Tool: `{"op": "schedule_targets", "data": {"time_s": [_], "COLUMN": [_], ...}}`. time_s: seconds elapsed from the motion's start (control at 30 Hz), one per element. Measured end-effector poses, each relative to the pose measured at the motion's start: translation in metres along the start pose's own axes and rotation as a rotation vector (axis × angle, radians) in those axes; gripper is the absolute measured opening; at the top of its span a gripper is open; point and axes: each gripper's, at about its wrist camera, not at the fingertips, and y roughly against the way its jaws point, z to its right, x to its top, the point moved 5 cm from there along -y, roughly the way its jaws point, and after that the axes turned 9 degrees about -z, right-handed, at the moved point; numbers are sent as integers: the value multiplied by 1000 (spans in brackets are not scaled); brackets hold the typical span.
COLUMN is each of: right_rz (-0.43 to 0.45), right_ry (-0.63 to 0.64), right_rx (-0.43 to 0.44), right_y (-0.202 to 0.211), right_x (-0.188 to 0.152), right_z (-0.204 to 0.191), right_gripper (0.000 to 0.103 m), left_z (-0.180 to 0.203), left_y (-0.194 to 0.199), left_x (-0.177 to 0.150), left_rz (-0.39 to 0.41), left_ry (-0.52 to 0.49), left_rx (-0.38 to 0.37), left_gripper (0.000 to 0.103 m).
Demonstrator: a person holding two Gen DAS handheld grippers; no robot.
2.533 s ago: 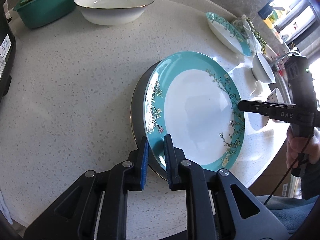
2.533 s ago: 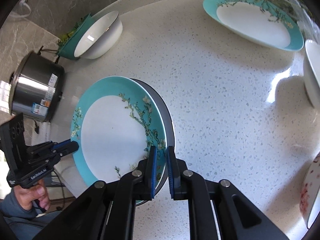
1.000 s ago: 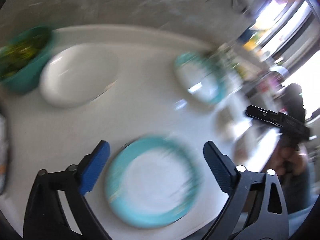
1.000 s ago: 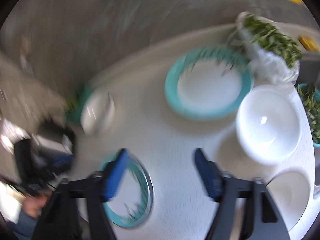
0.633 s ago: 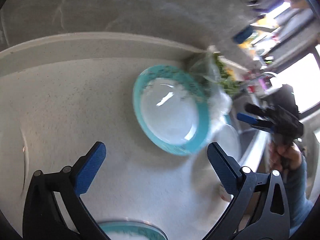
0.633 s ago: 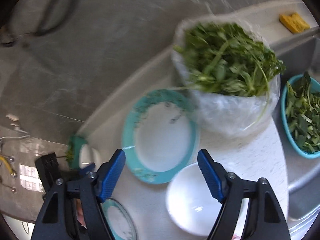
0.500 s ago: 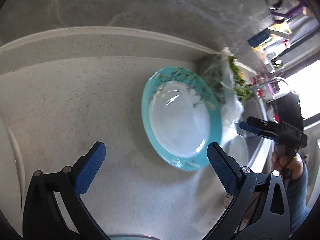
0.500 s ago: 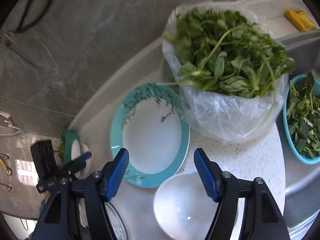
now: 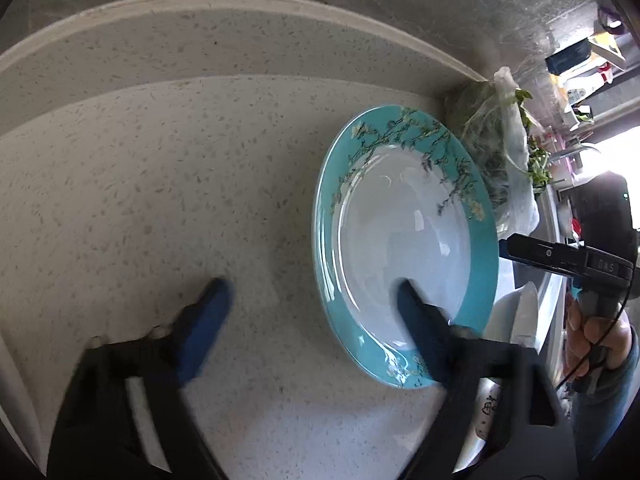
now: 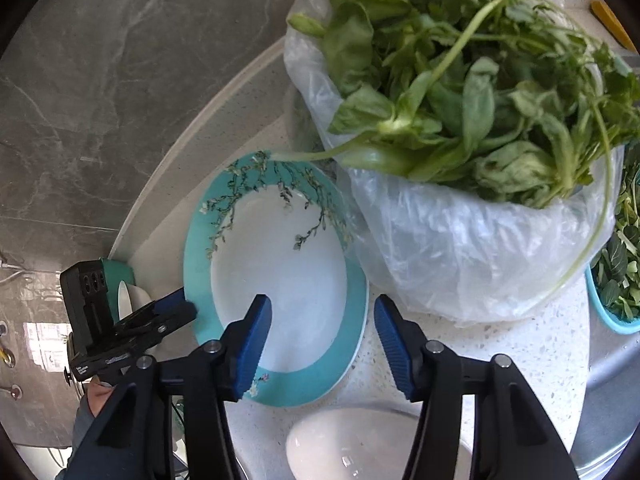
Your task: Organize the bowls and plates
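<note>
Plate (image 10: pixel 276 280): round, glossy, teal rim with blossom sprigs, white centre; flat on speckled stone counter (image 9: pixel 160 200), beside bagged greens (image 10: pixel 460 128).
Left gripper (image 9: pixel 308 312): fingers wide apart, empty, blurred.
Right gripper (image 10: pixel 322 320): fingers wide apart, straddling plate's rim.
White bowl (image 10: pixel 360 444): cut off below.

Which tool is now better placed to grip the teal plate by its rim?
Probably the right tool: its open fingers straddle the teal plate's near rim. The left tool, also open, has only one finger over the plate.
</note>
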Motion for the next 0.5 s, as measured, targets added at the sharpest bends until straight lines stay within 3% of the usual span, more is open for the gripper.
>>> {"op": "schedule_targets", "data": {"time_s": [0.07,0.23,0.33,0.4,0.5], "right_rz": [-6,-3,-9,-13,-10], "right_ry": [-5,-17,-20,-21,-27], "right_rx": [-4,-9,-26,-36,-54], "right_y": [-5,-12,-22,-27,-27], "right_x": [0,3,9,9,8], "right_z": [1,2,-1,-3,2], "right_gripper": [53,46,38,34,18], "left_z": [1,9,12,12,17], "left_y": [-2,-7,-10,-11,-14], "left_x": [4,6,7,7,7], "left_rz": [1,-7,-14,-7,-15], "left_ry": [-4,-26,-31,-30,-50], "left_rx": [9,24,15,3,11], "left_gripper": [58,48,30,30,27]}}
